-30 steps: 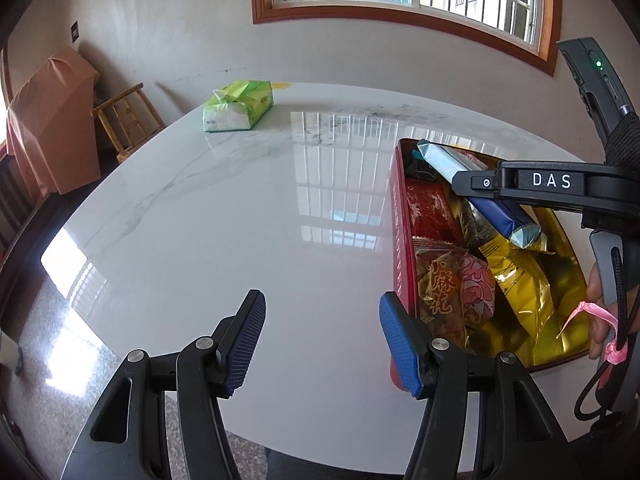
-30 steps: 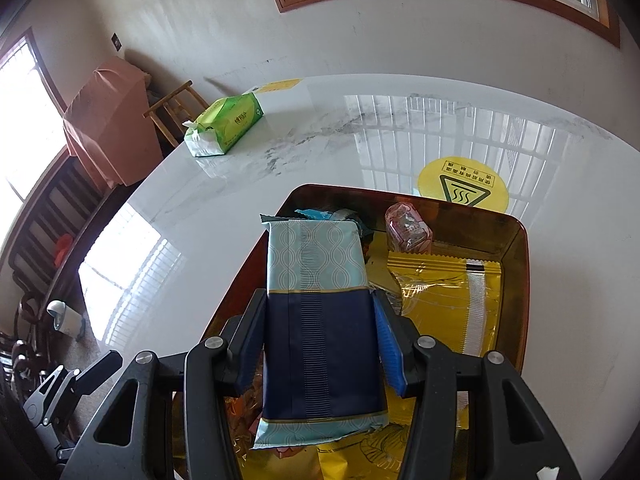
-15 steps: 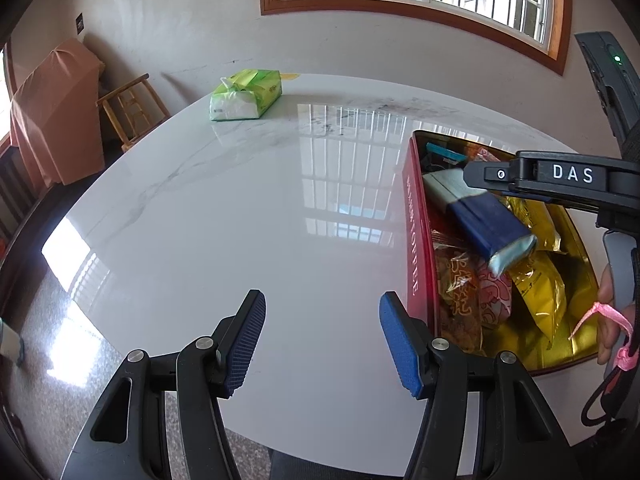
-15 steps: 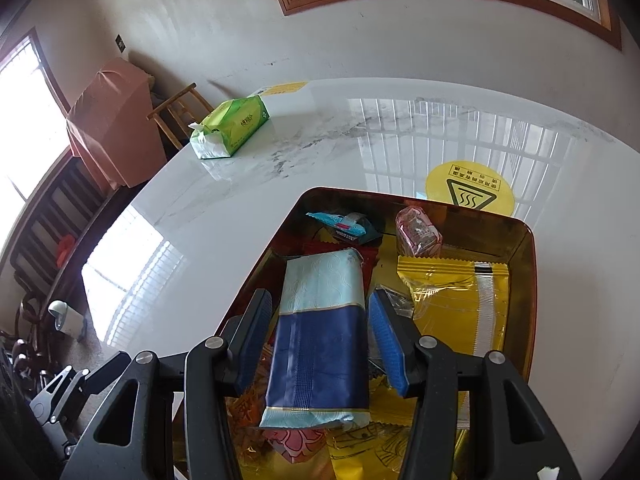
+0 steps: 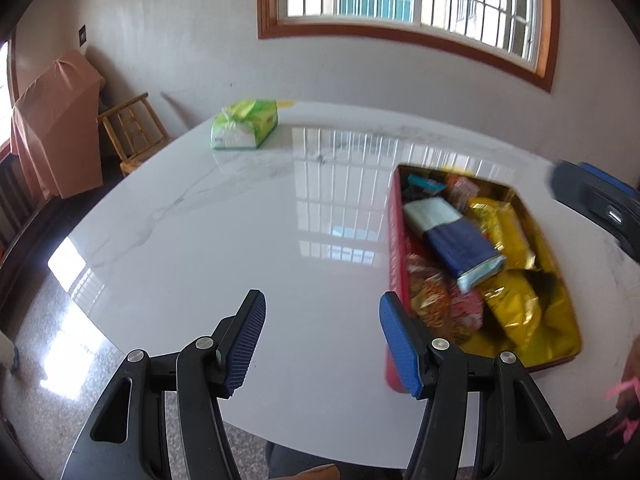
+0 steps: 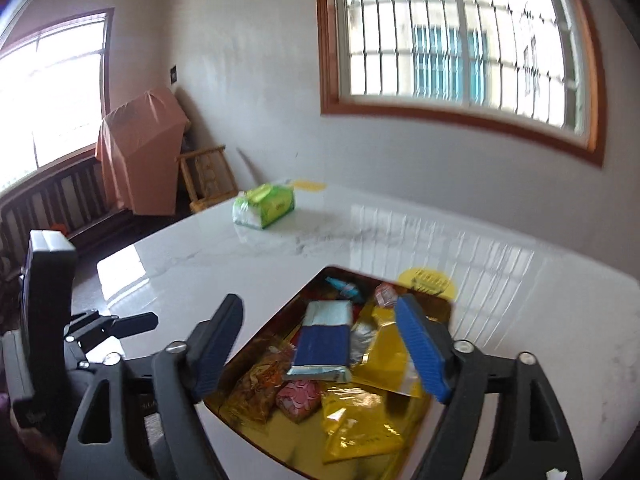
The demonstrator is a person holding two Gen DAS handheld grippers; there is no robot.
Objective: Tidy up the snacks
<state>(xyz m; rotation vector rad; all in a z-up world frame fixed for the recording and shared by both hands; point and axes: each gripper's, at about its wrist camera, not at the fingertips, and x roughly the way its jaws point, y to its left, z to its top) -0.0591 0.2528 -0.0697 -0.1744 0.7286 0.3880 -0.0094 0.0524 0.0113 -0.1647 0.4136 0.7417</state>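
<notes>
Right wrist view: the right hand-held gripper point(image 6: 320, 352) hangs above the red rectangular tin tray with a gold inner lining point(image 6: 280, 320). Its jaws have just been opening and now stand wide apart, with nothing pressed between the blue pads. Below the gap lies the blue and pale-teal foil snack packet point(image 6: 324, 340), resting loose on top of the other snacks in the tray, among them a yellow foil bag point(image 6: 356, 420) and an orange printed packet point(image 6: 260, 384). A yellow round warning sticker point(image 6: 430, 280) shows on the white marble tabletop point(image 6: 500, 300) just beyond the tray.

In the left wrist view the left hand-held gripper point(image 5: 320, 340) is held over the bare tabletop point(image 5: 240, 240) just left of the tray point(image 5: 396, 240), jaws apart and empty. The blue packet point(image 5: 456, 240) lies slantwise in the tray. A green plastic pack of tissues point(image 5: 244, 128) sits at the far edge of the tabletop, well apart from the tray.
</notes>
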